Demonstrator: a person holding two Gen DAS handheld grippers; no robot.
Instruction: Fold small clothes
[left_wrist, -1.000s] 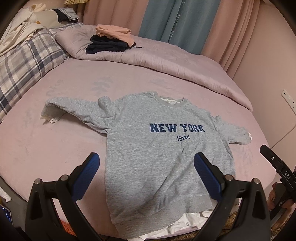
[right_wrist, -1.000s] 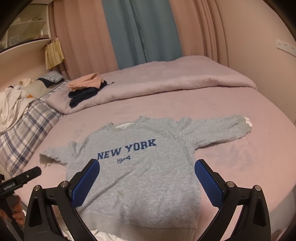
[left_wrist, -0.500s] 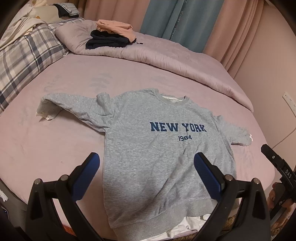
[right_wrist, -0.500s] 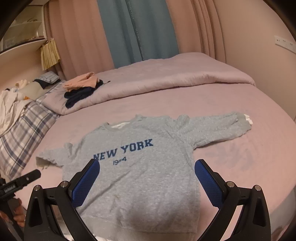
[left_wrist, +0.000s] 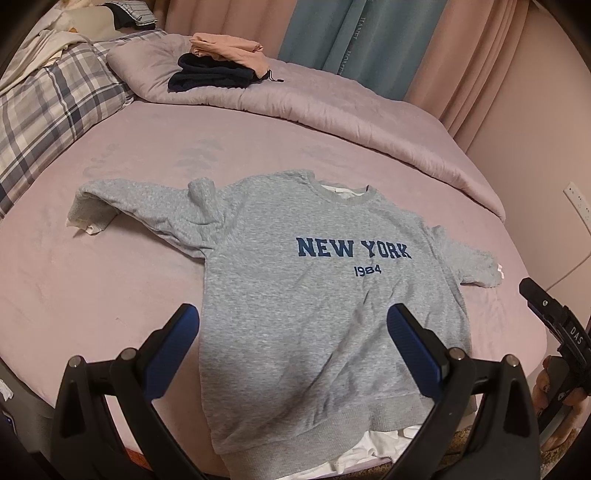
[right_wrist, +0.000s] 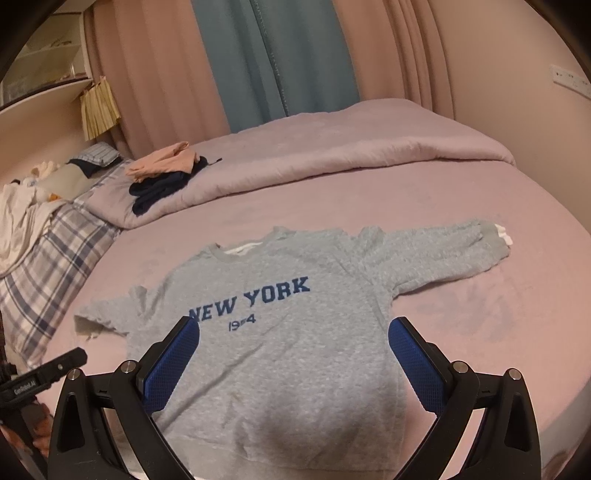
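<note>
Sweatshirt spread flat, folding not yet begun

On the pink bed (left_wrist: 110, 280) a grey NEW YORK sweatshirt (left_wrist: 314, 295) lies front-up, sleeves out; left gripper (left_wrist: 291, 332) and right gripper (right_wrist: 293, 341) hover above its lower half, jaws apart, empty. Next, probably, pinch a sleeve and fold it inward.

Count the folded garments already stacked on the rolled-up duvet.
2: a peach garment lies on top of a dark navy garment, both on the duvet at the far side. More could be hidden underneath.
</note>
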